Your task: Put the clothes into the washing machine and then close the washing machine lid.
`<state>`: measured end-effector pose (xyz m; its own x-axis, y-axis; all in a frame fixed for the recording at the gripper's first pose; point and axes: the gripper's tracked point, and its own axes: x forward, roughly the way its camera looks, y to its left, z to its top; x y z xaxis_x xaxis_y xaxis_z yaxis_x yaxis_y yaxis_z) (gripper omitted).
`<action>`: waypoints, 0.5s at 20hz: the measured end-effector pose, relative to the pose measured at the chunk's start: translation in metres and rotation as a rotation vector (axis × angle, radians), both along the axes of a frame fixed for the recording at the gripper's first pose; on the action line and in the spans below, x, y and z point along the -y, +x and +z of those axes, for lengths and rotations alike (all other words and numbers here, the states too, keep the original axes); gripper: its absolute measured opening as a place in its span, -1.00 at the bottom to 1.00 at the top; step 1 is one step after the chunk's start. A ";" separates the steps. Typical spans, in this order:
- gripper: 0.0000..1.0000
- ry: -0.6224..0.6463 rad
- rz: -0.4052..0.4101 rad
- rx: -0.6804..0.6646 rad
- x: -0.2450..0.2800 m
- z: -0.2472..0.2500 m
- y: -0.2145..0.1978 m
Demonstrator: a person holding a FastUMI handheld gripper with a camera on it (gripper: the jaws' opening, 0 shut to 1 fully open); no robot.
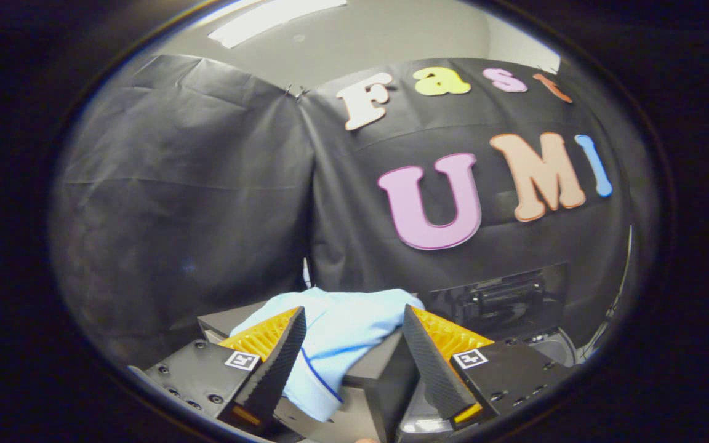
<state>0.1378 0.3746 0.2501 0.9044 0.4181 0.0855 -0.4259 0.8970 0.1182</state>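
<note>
While the black cloth wall [207, 203] of the booth took up most of the gripper view, hanging in two creased panels that met at a seam beyond the fingers, a strip of pale ceiling [360, 31] with a bright light panel [274, 18] showed above it. Below the cloth, a dark box-like surface [367, 369] ran across the lower part of the scene, its flat top and one front corner visible between the fingers. To the right of it, beyond the right finger, stood the washing machine [502, 301], of which only a dark upper part with a recessed handle-like fitting and a curved grey rim lower down could be made out; whether its lid was up or down could not be told from this angle.

The light blue garment [342, 332] lay heaped on the dark surface, just ahead of the fingers and partly between them, with one fold trailing down over the front edge toward the camera. A thin darker blue line of trim ran along that hanging fold.

The gripper [354, 323] was held with its fingers spread wide apart, one on each side of the garment. Neither finger pressed on the cloth; the left finger's tip overlapped the garment's edge in the view, but contact could not be confirmed, and the gripper had hold of nothing.
</note>
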 end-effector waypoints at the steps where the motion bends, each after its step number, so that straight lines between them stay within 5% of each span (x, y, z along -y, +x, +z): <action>1: 0.95 -0.032 0.000 -0.013 -0.011 0.000 0.008; 10: 0.97 -0.246 0.011 -0.216 -0.064 -0.057 0.049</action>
